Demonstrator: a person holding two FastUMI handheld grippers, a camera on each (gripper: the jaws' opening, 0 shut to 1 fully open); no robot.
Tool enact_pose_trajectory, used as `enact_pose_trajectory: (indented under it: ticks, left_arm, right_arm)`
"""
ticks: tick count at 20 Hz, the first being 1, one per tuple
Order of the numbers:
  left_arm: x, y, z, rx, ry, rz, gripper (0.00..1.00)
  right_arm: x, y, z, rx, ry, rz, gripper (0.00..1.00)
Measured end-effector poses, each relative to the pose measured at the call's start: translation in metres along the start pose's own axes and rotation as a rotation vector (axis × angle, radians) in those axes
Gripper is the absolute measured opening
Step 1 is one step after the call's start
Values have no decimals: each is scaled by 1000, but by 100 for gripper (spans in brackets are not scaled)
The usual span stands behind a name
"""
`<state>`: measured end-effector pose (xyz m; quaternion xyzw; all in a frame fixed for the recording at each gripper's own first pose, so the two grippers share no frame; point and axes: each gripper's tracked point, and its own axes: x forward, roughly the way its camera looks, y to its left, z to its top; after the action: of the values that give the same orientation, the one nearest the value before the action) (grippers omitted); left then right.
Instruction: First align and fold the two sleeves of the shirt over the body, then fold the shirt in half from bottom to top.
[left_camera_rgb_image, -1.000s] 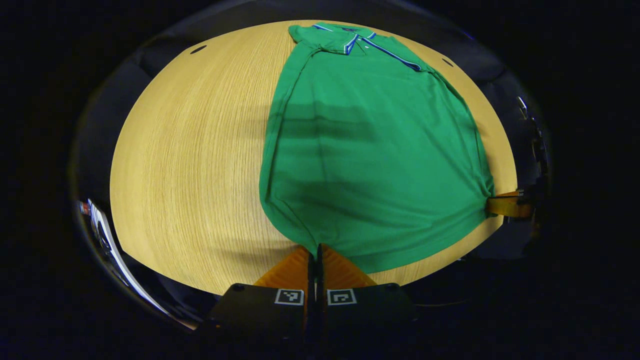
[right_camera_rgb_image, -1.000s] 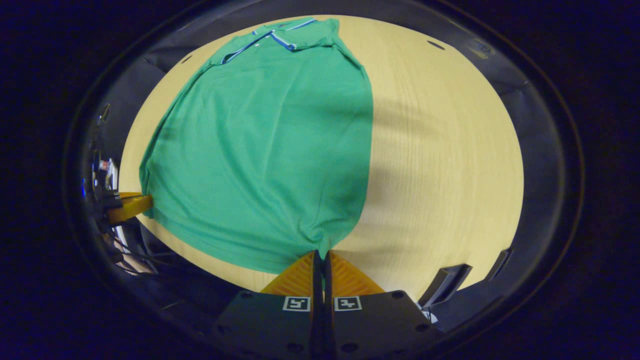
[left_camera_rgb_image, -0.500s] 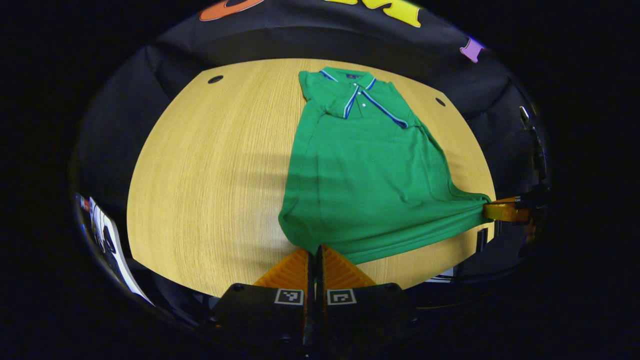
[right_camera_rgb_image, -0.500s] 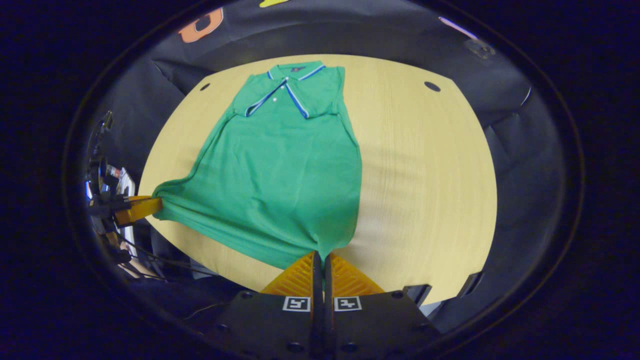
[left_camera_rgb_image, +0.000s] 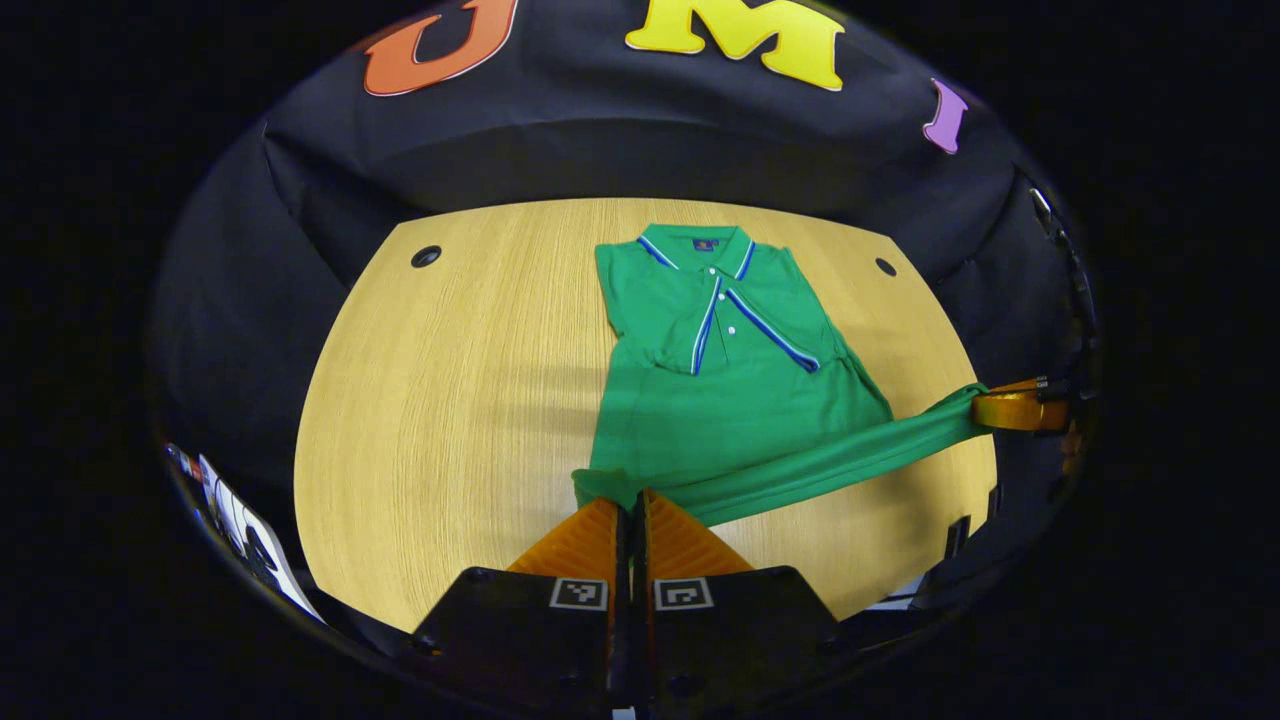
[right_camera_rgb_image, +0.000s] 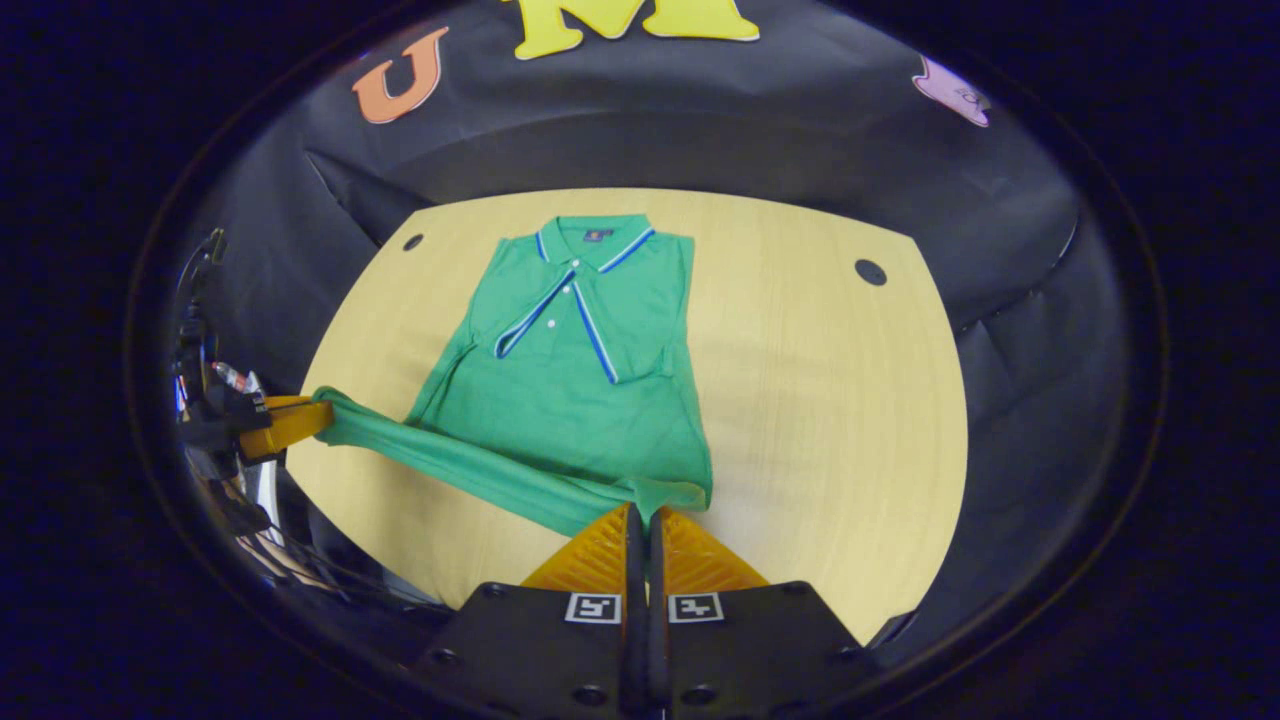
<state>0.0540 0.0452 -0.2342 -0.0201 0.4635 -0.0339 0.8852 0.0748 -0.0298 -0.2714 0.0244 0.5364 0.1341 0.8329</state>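
In the left gripper view, the left tongs (left_camera_rgb_image: 632, 505) are seen closed to a thin slit, with one corner of the shirt's (left_camera_rgb_image: 735, 370) hem pinched between them above the near edge of the surface (left_camera_rgb_image: 440, 420). The other hem corner is gripped by the right tongs (left_camera_rgb_image: 990, 410) beside the surface's right edge, so the hem is drawn into a taut raised band between the two. This hold is judged to serve the bottom-to-top fold: with both corners lifted level, the lower half can be carried over the upper half squarely. The shirt is a green knit polo with a blue-and-white trimmed collar; its collar end lies flat toward the far edge, and the sleeves are already laid over the body. The surface is pale wood with fine straight grain and rounded corners.

In the right gripper view, the right tongs (right_camera_rgb_image: 641, 520) are likewise shut on a hem corner, and the left tongs (right_camera_rgb_image: 290, 422) are seen near the surface's left edge holding the opposite one. The soft fabric sags slightly along the band, while the body (right_camera_rgb_image: 570, 400) rests smooth on the surface (right_camera_rgb_image: 830, 400).
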Motion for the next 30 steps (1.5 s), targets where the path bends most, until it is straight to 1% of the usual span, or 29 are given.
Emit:
enact_pose_trajectory:
  ticks: [4,10,11,12,13,14,18,20,22,25,26,27,29,30]
  left_arm:
    - [18,8,51,13,-47,16,3]
    - [54,21,112,26,-95,41,3]
    - [61,24,121,27,-100,46,3]
    - [70,27,130,27,-106,51,3]
    - [78,29,138,31,-113,56,3]
    - [88,32,146,33,-119,63,3]
    - [128,36,178,48,-144,63,3]
    - [146,41,195,52,-169,72,3]
    - [166,45,206,49,-166,83,3]
    - [204,52,214,49,-152,89,3]
    - [215,52,216,39,-147,80,3]
    - [221,53,215,26,-144,77,3]
    - [236,50,217,24,-143,72,3]
    - [243,49,217,34,-138,69,3]
  right_arm:
    - [14,-5,43,-6,-51,-27,2]
    - [44,-12,113,75,-124,-38,2]
    - [49,-15,125,87,-137,-41,0]
    - [57,-17,137,95,-152,-44,2]
    - [70,-20,147,106,-167,-50,0]
    - [75,-23,160,113,-179,-52,2]
    - [115,-31,202,127,-220,-61,2]
    - [131,-34,215,128,-233,-65,2]
    - [150,-37,231,132,-257,-64,2]
    - [181,-42,253,137,-296,-75,2]
    - [191,-46,259,131,-307,-88,2]
    - [201,-50,262,129,-311,-96,0]
    - [221,-54,256,131,-281,-109,5]
    - [228,-54,252,129,-261,-104,2]
